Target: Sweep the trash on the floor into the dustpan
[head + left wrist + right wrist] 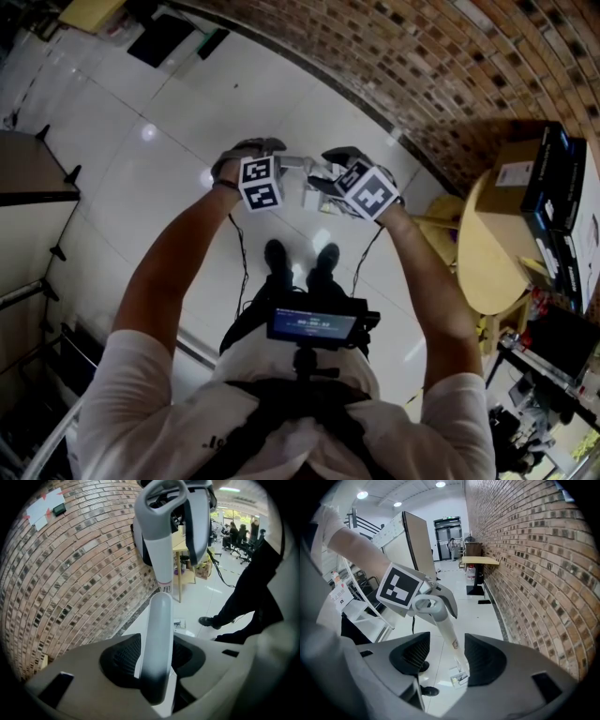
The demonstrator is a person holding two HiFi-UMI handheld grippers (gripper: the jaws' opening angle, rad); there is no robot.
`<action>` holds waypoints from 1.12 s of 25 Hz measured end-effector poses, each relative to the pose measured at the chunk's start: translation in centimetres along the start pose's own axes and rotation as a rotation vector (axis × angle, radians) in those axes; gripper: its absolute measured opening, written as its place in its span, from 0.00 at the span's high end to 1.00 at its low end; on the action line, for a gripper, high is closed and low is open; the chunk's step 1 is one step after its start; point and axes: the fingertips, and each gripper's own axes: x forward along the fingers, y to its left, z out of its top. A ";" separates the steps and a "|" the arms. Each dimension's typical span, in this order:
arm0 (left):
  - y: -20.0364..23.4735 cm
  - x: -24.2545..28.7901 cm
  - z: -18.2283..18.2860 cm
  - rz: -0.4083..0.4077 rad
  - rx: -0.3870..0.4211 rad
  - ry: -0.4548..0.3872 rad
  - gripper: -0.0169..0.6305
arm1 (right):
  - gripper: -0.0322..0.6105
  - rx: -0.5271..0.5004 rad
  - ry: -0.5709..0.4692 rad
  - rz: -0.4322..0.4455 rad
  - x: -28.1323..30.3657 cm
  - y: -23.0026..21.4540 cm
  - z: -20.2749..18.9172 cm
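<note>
L tongs (157, 651) clamped on white handle (159, 616), nr brick wall (70, 573). R tongs (446, 656) wide open, gripping nothing; loop-topped pole (439, 620) just beyond.

office, swivel chairs (242, 545), brick wall (534, 550)

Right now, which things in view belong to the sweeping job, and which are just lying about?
Job: white handle clamped in left tool; loop-topped pole; small pale item at its foot, dustpan or trash unclear; right tool, open and empty.
Lying about: round table; boxes; dark flat items on floor.
</note>
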 end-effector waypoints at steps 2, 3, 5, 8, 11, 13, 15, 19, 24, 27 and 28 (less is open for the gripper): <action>-0.1 -0.1 -0.1 0.001 0.001 0.002 0.74 | 0.58 0.005 0.004 -0.005 -0.1 -0.1 -0.3; -0.2 -0.2 -0.3 0.001 0.000 0.004 0.74 | 0.57 0.005 0.007 -0.010 -0.1 -0.2 -0.4; -0.3 -0.3 -0.5 0.002 -0.001 0.010 0.74 | 0.56 0.003 0.007 -0.016 -0.3 -0.2 -0.4; -0.3 -0.6 -0.6 0.005 -0.001 0.010 0.74 | 0.54 0.005 0.005 -0.018 -0.5 -0.2 -0.4; -0.3 -0.9 -0.8 0.012 -0.002 0.010 0.74 | 0.52 -0.001 0.015 -0.032 -0.9 -0.4 -1.0; -0.4 -1.3 -1.0 0.016 -0.006 0.010 0.74 | 0.51 0.002 0.010 -0.040 -1.5 -0.4 -1.3; -0.3 -1.8 -1.2 0.024 -0.015 0.008 0.74 | 0.50 0.021 0.003 -0.047 -2.2 -0.5 -1.7; -0.1 -3.2 -1.8 0.044 -0.031 -0.002 0.72 | 0.50 0.058 -0.003 -0.082 -3.8 -1.2 -3.1; -0.6 -4.3 -2.6 0.053 -0.044 0.003 0.72 | 0.50 0.129 -0.031 -0.116 -5.4 -1.6 -4.6; -0.5 -4.6 -2.7 0.053 -0.051 0.014 0.72 | 0.50 0.142 -0.027 -0.129 -5.8 -1.4 -5.3; -0.5 -4.9 -2.7 0.055 -0.055 0.011 0.72 | 0.50 0.143 -0.023 -0.133 -5.9 -1.2 -5.6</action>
